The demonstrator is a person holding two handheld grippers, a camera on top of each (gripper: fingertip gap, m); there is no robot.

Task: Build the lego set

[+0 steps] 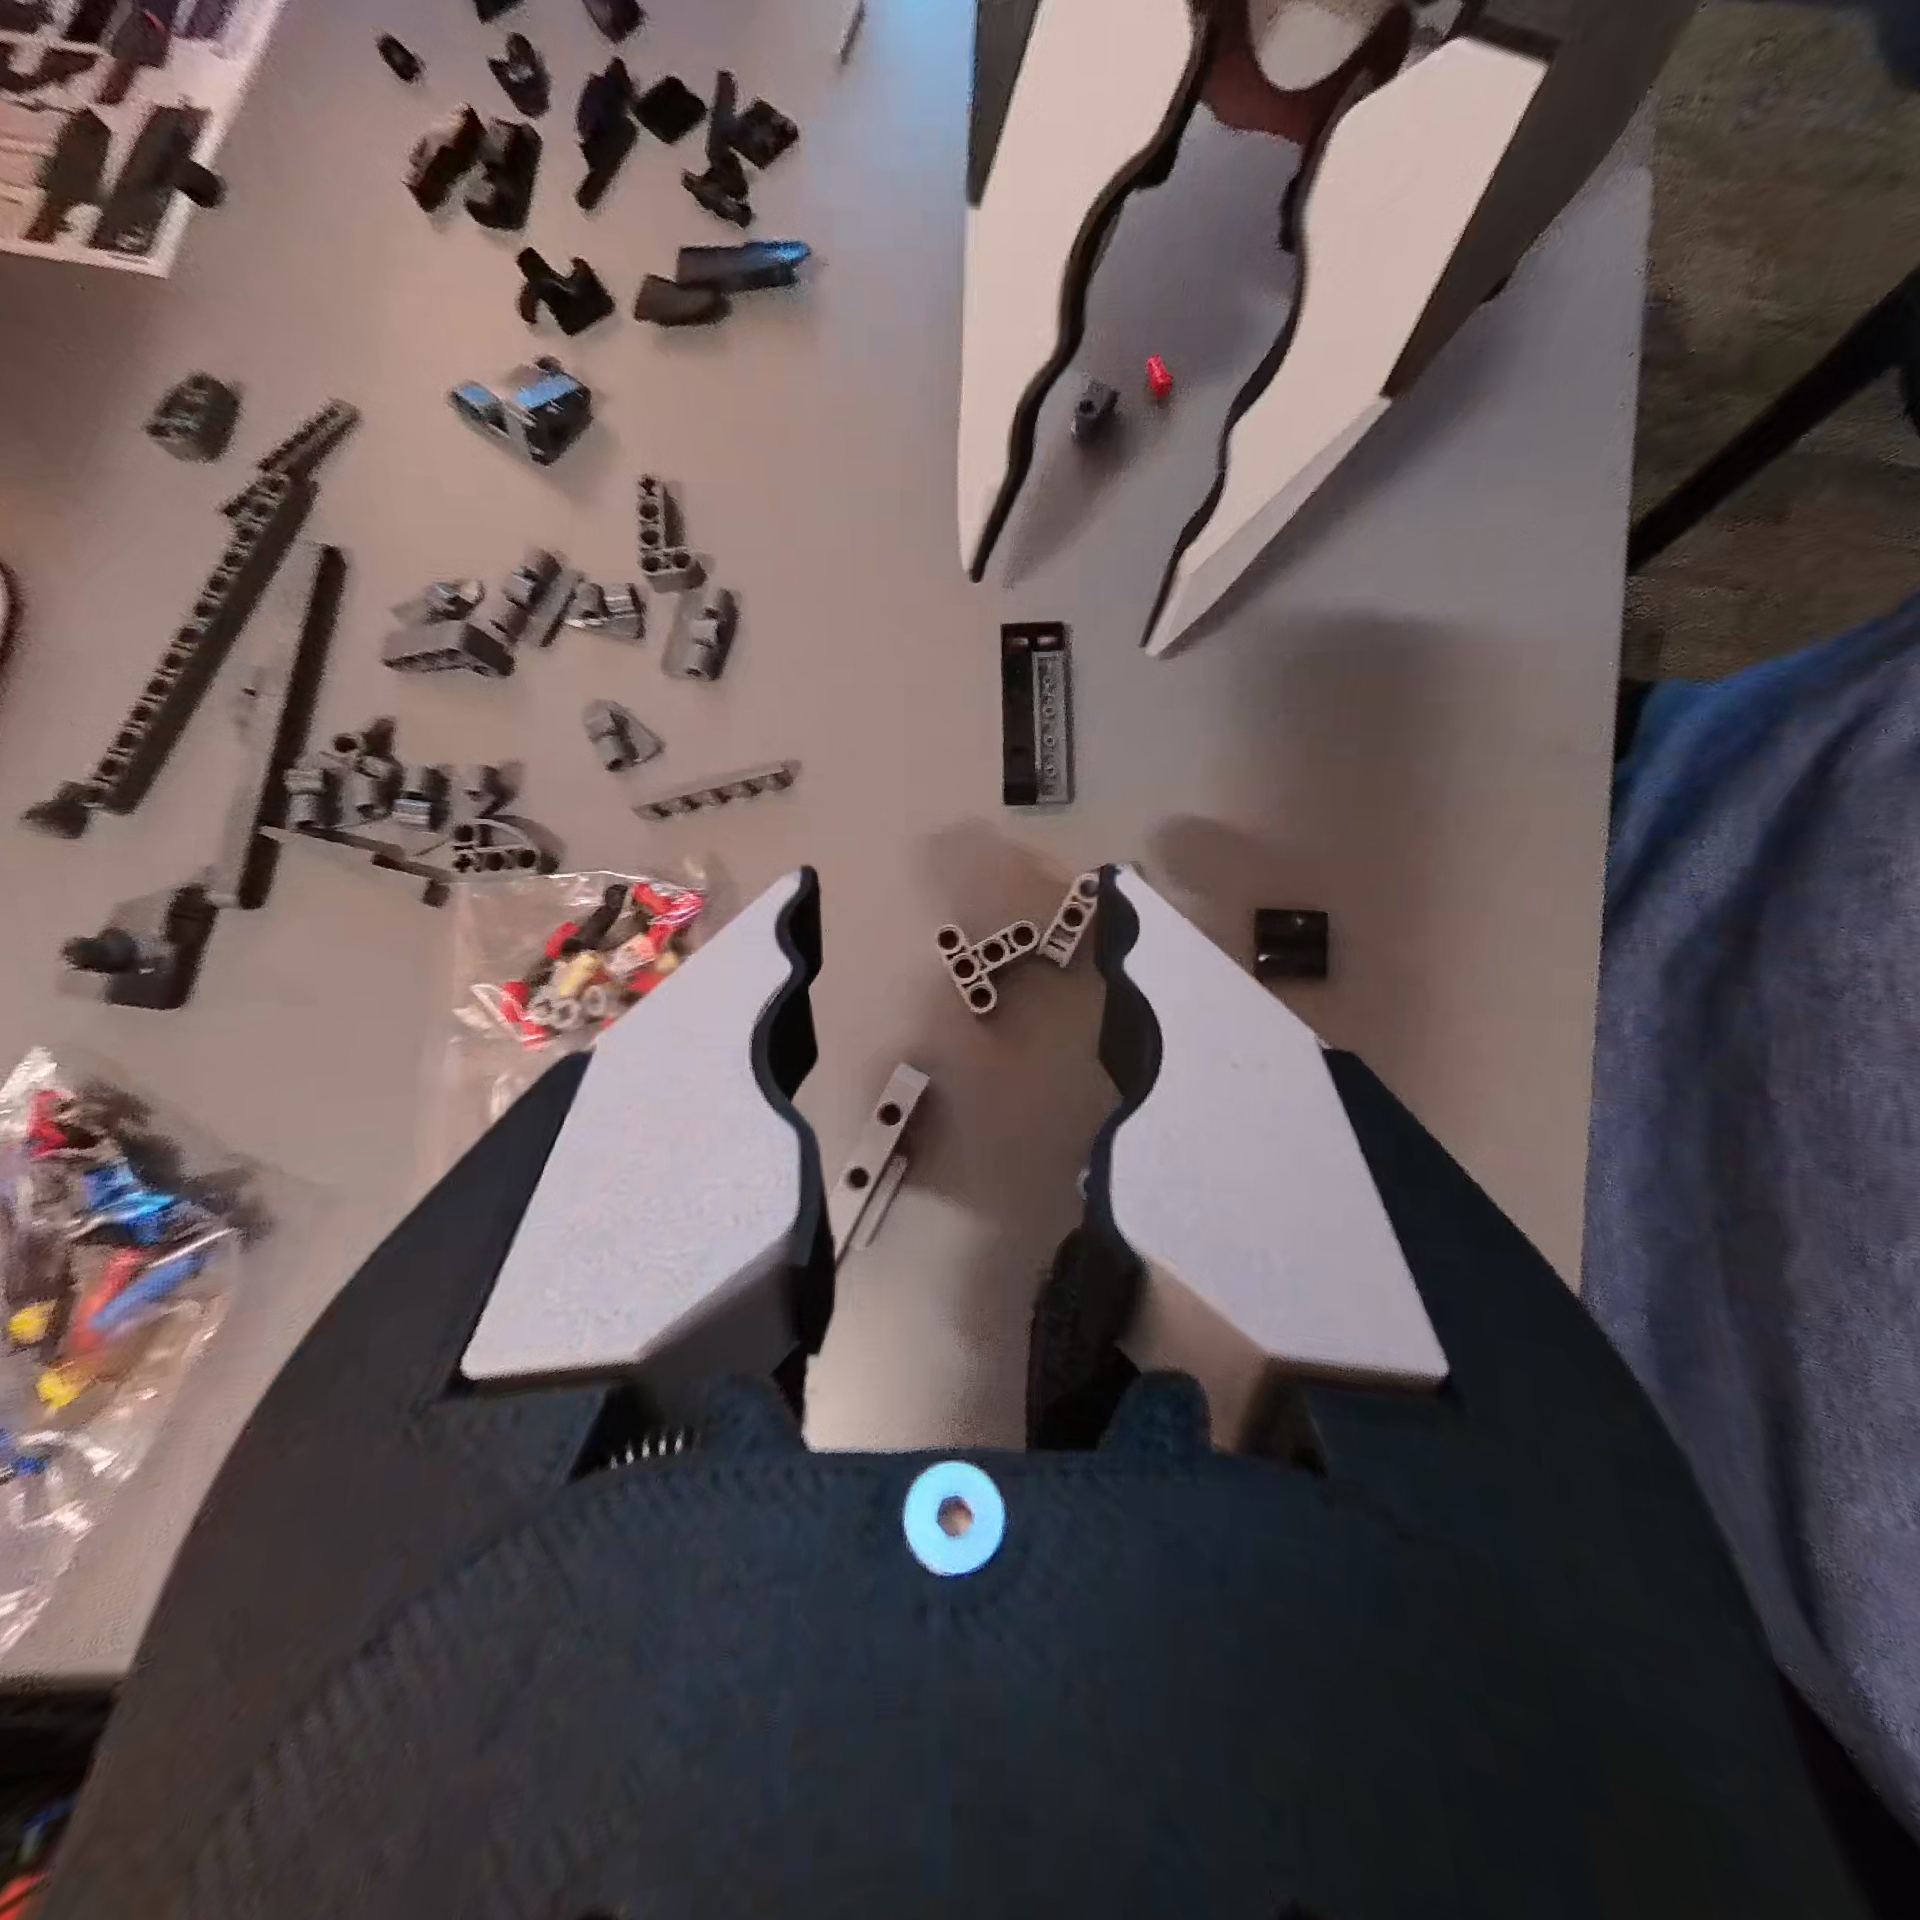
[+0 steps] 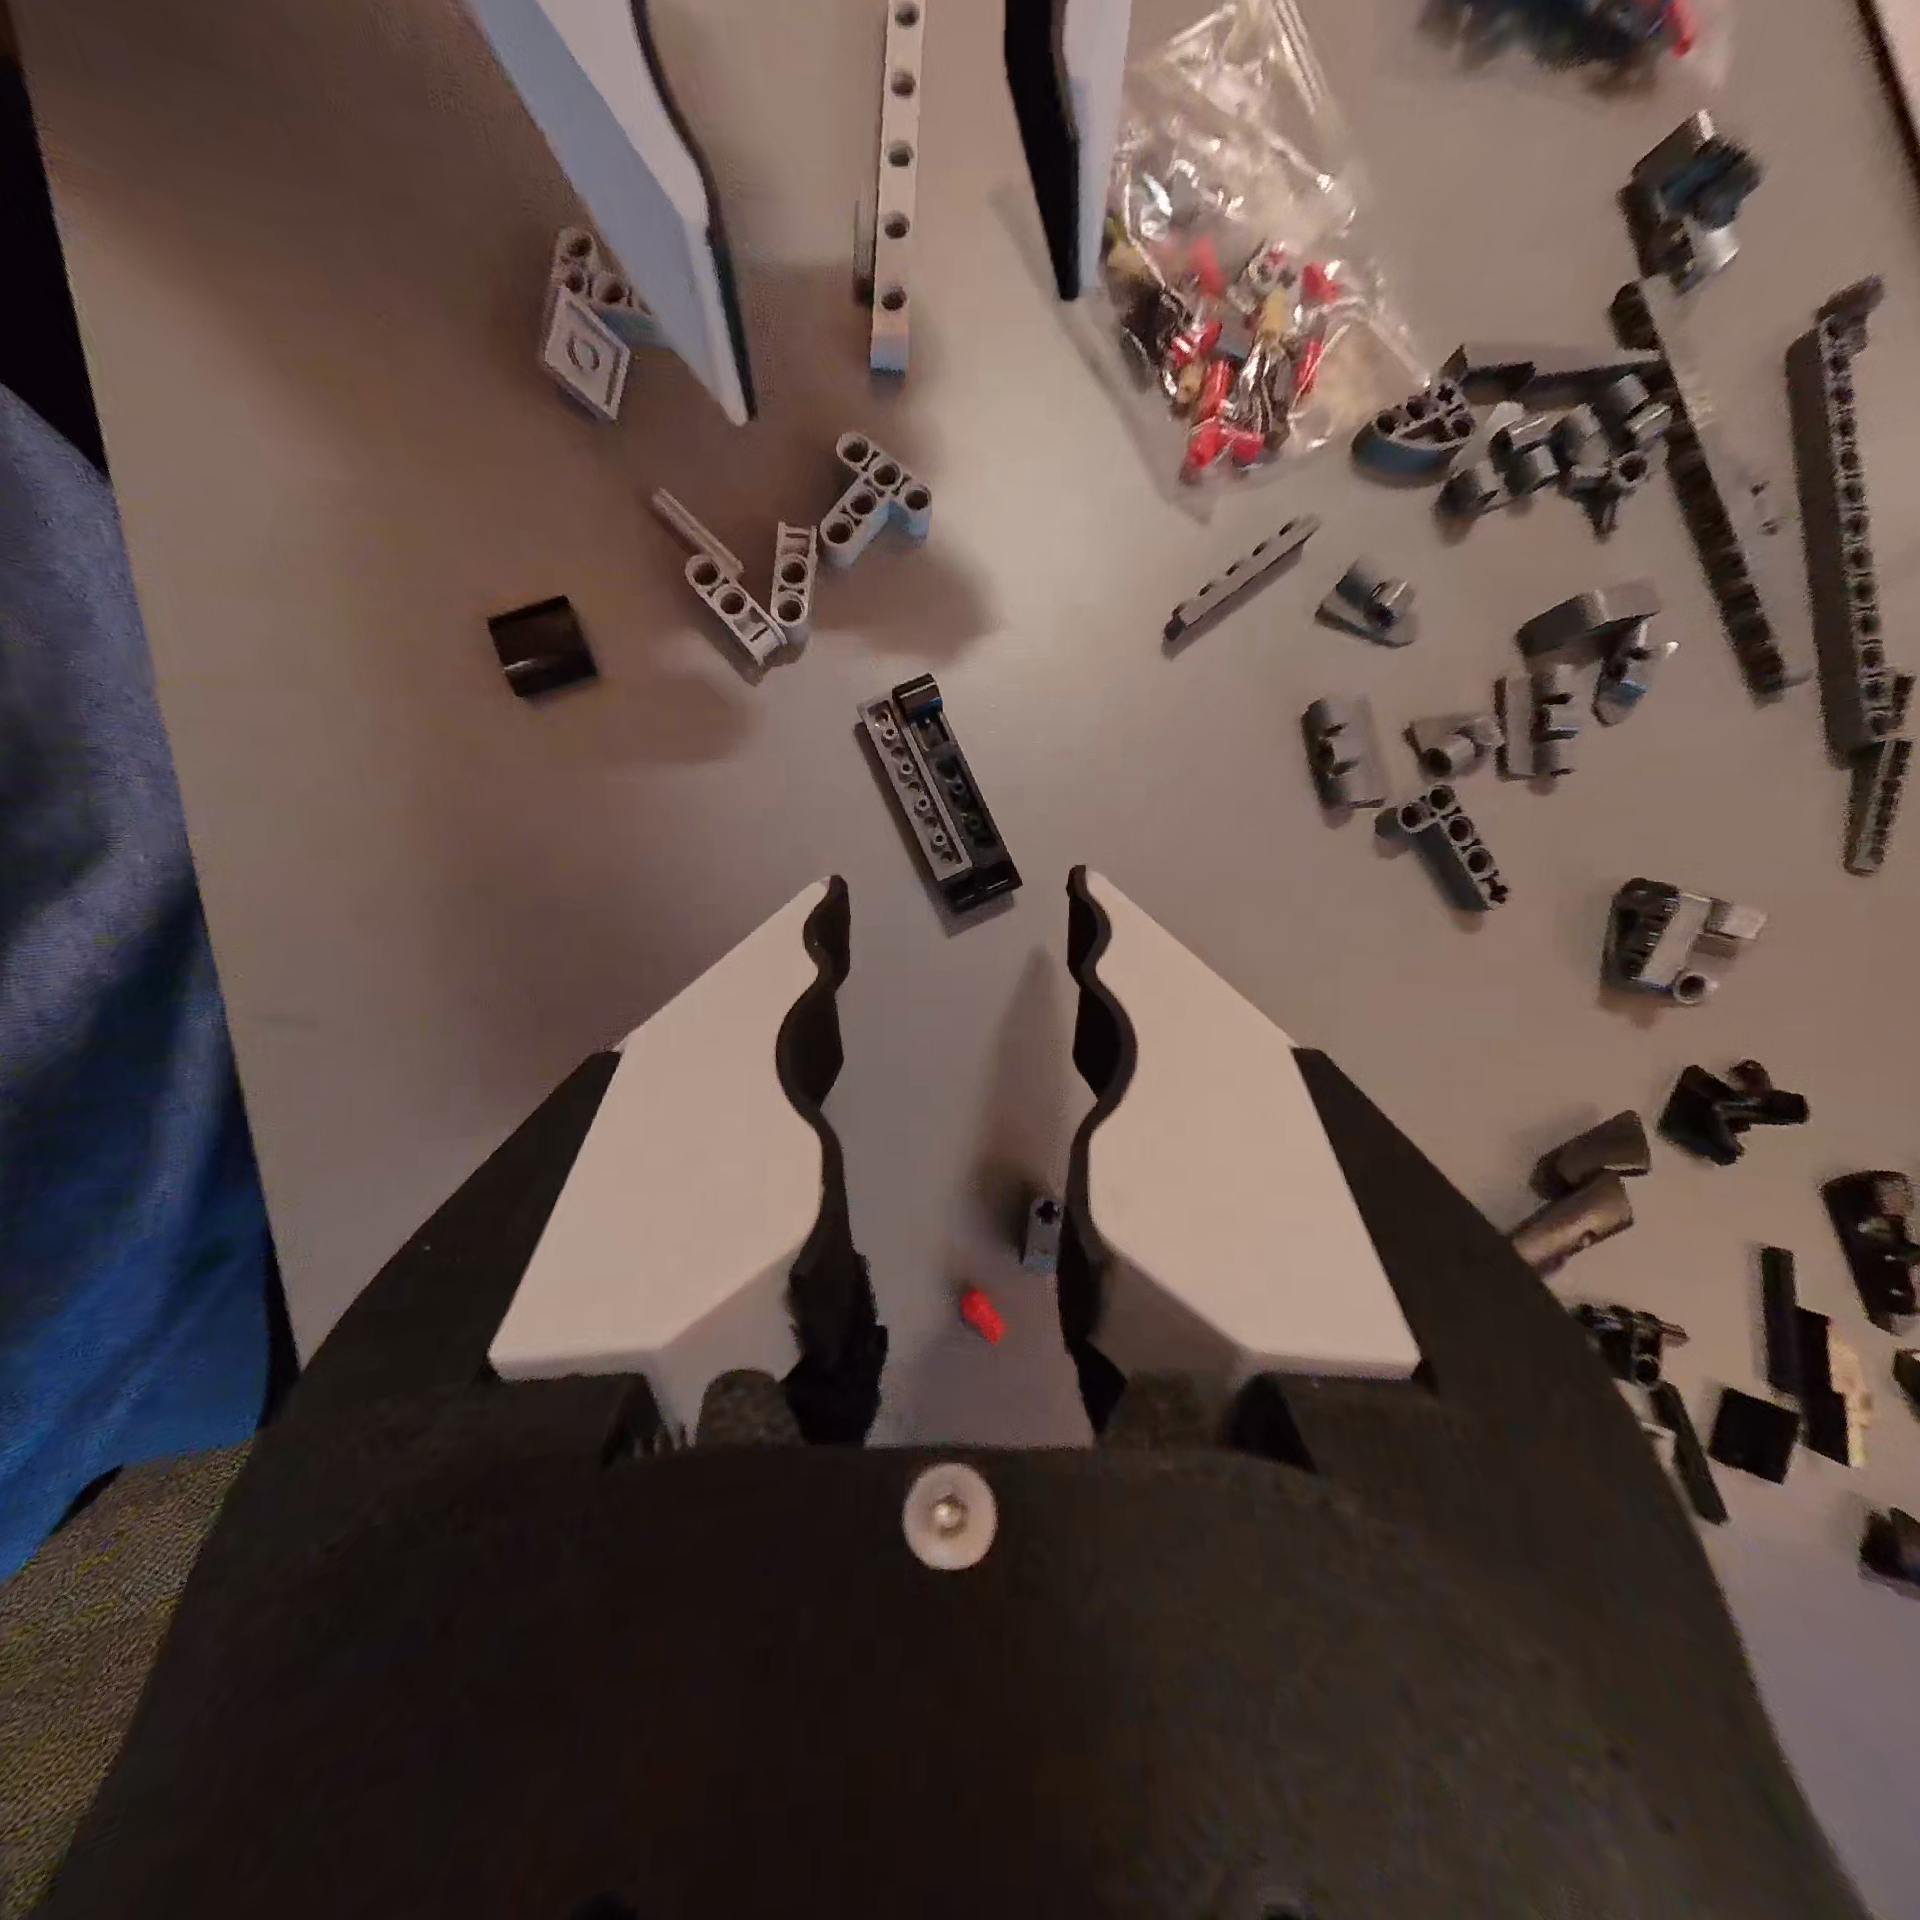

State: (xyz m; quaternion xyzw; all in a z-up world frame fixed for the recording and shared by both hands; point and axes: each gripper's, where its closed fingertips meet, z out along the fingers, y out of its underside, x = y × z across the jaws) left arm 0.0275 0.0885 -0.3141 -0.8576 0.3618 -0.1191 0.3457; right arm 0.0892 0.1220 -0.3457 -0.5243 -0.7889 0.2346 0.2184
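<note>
We work over a grey counter (image 1: 1351, 727) strewn with loose plastic pieces, both tools hovering above it with nothing in them. Our left tool (image 1: 961, 883) stands spread wide; so does our right tool (image 2: 956, 883), which faces it from the far side of the counter.

Largest of what lies near is the clear bag of small red and yellow pins (image 2: 1236, 312), just left of the left tool's tip. It is soft and crinkly and would slide, so we judge it poor to pinch. Next comes the long pale grey beam (image 1: 883, 1143), lying between the left tool's fingers, close to the left one. It looks light and stiff, smooth on its faces; we would take it across its narrow sides, near the middle.

Just ahead of the right tool's tips lies the small black and grey plate assembly (image 2: 940, 795), flat and probably hard to lift off the counter. The pale T-shaped beam (image 1: 982, 961) rests between the left tool's tips. Smallest are the dark grey connector (image 2: 1042, 1231), close against the right tool's right finger, and the red pin (image 2: 982, 1314), deep between its fingers: tiny, likely to roll or skip away.
</note>
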